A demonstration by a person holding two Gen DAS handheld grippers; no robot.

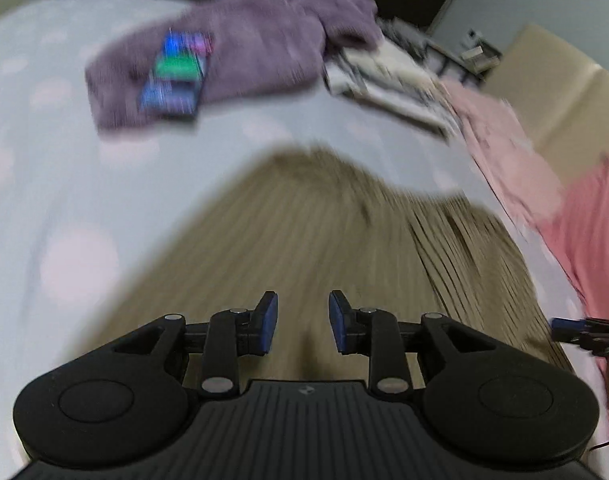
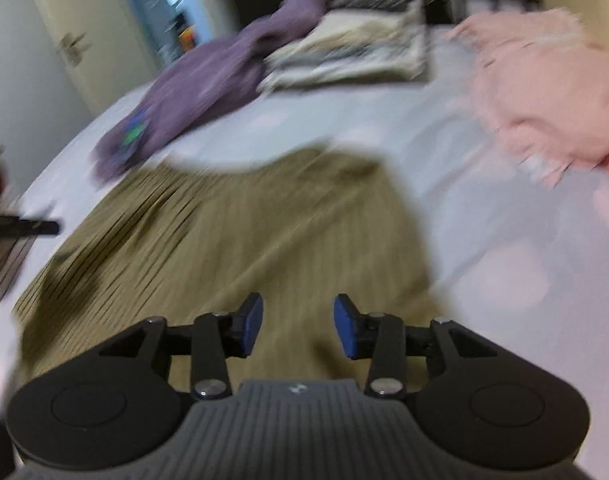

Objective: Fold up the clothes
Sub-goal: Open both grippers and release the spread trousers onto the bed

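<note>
An olive ribbed garment lies spread on a pale bed sheet. My left gripper hovers over its near part, open, with nothing between its blue pads. My right gripper is also open and empty above the same garment. In the left wrist view the right gripper's tip shows at the right edge. In the right wrist view the left gripper's tip shows at the left edge. Both views are blurred by motion.
A purple fuzzy garment with a colourful patch lies at the far side. A folded grey-and-cream stack sits beside it. A pink fluffy garment lies on the right. A door stands at the left.
</note>
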